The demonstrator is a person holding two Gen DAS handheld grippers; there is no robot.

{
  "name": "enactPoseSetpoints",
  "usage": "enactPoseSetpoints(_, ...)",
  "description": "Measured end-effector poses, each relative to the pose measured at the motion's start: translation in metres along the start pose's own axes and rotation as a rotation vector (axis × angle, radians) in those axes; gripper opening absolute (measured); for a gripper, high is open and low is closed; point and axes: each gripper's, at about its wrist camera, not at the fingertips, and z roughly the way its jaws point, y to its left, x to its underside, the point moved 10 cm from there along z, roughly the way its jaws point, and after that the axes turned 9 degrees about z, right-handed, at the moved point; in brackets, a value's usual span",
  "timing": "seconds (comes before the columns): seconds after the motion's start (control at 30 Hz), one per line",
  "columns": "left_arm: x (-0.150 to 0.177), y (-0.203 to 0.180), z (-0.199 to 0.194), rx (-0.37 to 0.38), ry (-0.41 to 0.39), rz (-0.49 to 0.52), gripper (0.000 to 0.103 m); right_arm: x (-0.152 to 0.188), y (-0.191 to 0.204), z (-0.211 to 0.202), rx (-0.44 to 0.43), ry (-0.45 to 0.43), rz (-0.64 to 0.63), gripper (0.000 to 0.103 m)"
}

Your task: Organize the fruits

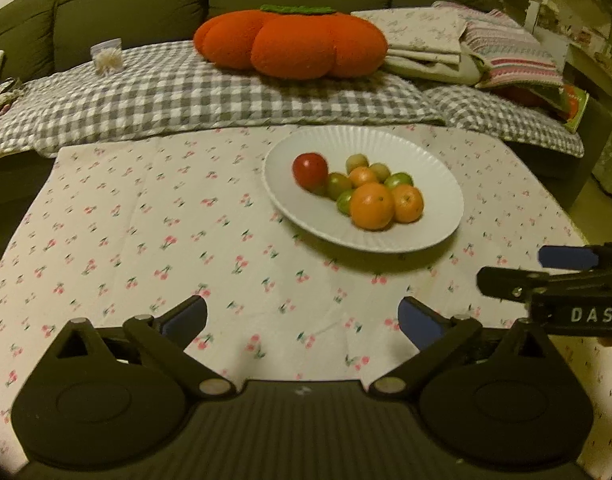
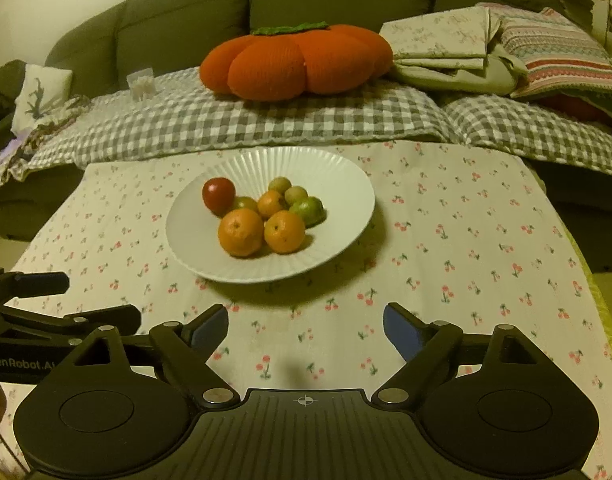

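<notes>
A white ribbed plate (image 1: 434, 184) (image 2: 338, 184) stands on the cherry-print tablecloth (image 1: 146, 240) (image 2: 466, 248). It holds a red fruit (image 1: 310, 169) (image 2: 218, 195), three oranges, the largest at the front (image 1: 372, 206) (image 2: 241, 232), and several small green fruits (image 1: 338, 185) (image 2: 311, 210). My left gripper (image 1: 304, 320) is open and empty, low over the cloth in front of the plate. My right gripper (image 2: 306, 330) is open and empty too, also short of the plate. Each gripper shows at the edge of the other's view.
Behind the table is a dark sofa with a grey checked blanket (image 1: 186, 96) (image 2: 266, 120), an orange pumpkin-shaped cushion (image 1: 290, 42) (image 2: 298, 62) and folded linens (image 1: 466, 44) (image 2: 506, 48). The table's edges fall away at the left and right.
</notes>
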Motion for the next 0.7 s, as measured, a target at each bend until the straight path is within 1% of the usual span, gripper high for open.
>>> enactPoseSetpoints(0.07,0.005,0.002,-0.004,-0.025,0.023,0.002,0.102,0.003,0.0,-0.003,0.008,0.008,0.003,0.088)
enactPoseSetpoints(0.2,0.011,0.004,-0.011,-0.044,0.054,-0.005,0.102,0.008,0.0,-0.008,0.024,0.026,0.006,0.09)
enactPoseSetpoints(0.33,0.01,0.002,-0.017,-0.042,0.048,-0.013,0.102,0.012,0.001,-0.012,0.036,0.04,0.016,0.092)
enactPoseSetpoints(0.47,0.007,0.0,-0.019,-0.057,0.04,-0.008,0.102,0.012,0.002,-0.015,0.035,0.038,0.02,0.093)
enactPoseSetpoints(0.7,0.005,-0.002,-0.018,-0.059,0.042,-0.004,0.102,0.012,0.003,-0.014,0.041,0.043,0.013,0.093)
